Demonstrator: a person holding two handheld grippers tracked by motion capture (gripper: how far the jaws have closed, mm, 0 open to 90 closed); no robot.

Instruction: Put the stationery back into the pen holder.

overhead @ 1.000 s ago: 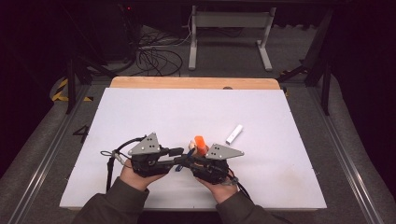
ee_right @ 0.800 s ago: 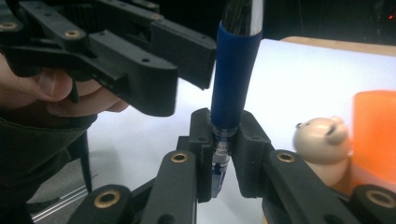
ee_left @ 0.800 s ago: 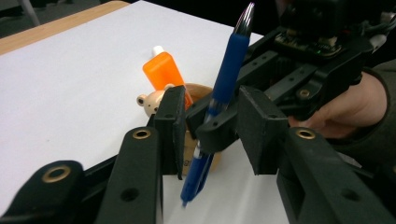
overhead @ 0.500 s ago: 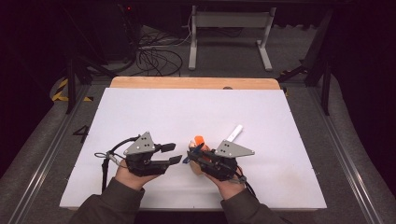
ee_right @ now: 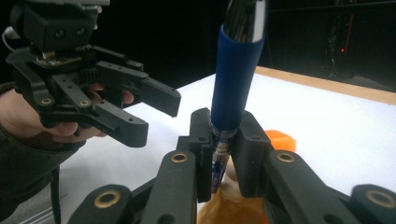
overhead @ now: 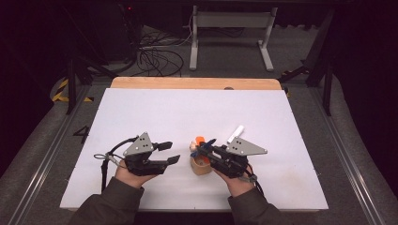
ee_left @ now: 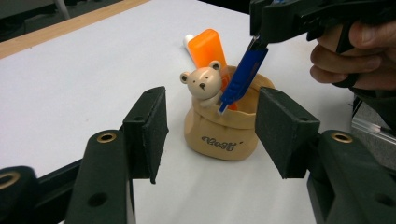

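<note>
Now blue pen (ee_right: 233,84) clamped in right hand-held gripper (ee_right: 225,154), over bear pouch (ee_left: 222,128)

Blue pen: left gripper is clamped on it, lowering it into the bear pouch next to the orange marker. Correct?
Not quite: the right gripper is clamped on the blue pen, as the right gripper view shows. The left gripper is open, apart from the bear pouch. The orange marker does stand in the pouch.

My left gripper (overhead: 168,153) sits at seven o'clock, jaws spread wide; my right gripper (overhead: 202,148), at five o'clock, is clamped tight, jaws pointing toward nine.
</note>
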